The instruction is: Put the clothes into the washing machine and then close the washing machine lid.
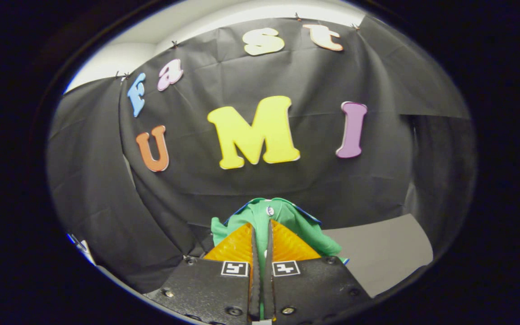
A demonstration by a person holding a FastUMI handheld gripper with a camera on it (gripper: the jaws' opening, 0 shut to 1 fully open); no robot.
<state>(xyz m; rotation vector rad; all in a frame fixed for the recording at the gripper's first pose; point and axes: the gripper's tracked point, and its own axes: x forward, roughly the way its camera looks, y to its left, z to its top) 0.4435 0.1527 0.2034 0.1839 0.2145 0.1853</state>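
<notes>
While your hand-held gripper [260, 234] is clenched on the green cloth [282, 221], the fingers stand almost together with a thin fold of fabric pinched between them. The rest of the garment bunches just ahead of and above the fingertips, lifted clear of the grey counter [377, 253] to the right.

Risk: the pinch looks shallow, so the cloth could slide out if you swing it quickly. A trailing hem could also, in my judgement, snag on the machine's rim on the way in; the washing machine cannot be placed from here.

Material: soft, matte, crumpled knit, limp and shapeless, with a blue edge showing behind it and a small pale round mark near the top. The counter is flat and smooth.
</notes>
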